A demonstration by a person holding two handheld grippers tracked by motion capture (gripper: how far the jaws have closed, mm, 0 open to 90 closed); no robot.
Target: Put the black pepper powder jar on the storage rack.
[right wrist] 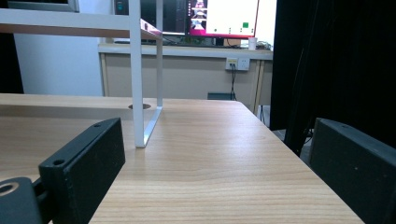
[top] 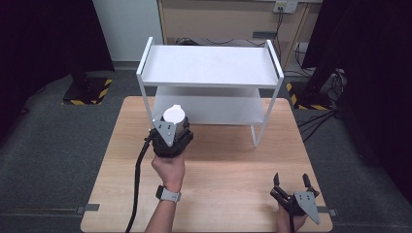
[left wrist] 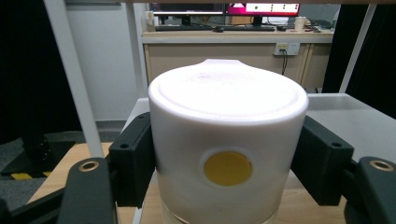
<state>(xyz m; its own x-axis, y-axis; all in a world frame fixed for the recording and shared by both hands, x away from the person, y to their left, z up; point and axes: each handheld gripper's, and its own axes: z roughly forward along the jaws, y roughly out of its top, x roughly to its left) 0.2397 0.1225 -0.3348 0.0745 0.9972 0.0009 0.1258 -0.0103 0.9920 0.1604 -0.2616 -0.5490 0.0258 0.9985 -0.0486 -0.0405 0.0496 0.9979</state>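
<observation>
White jar (left wrist: pixel 228 140) pinched between left gripper (top: pixel 171 130) jaws, just before the shelf (top: pixel 210 65). Right gripper (top: pixel 293 187) spread wide, low over table (top: pixel 233 160).

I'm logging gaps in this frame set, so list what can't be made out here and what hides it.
1. White container: its base is cut off by the bottom edge of the left gripper view; in the high view the left claw covers its body.
2. Whether the container rests on the table or is lifted: cannot tell.
3. White shelf rack: its lower tier sits partly under the top shelf in the high view.
4. Right claw: small, at the bottom edge in the high view.
</observation>
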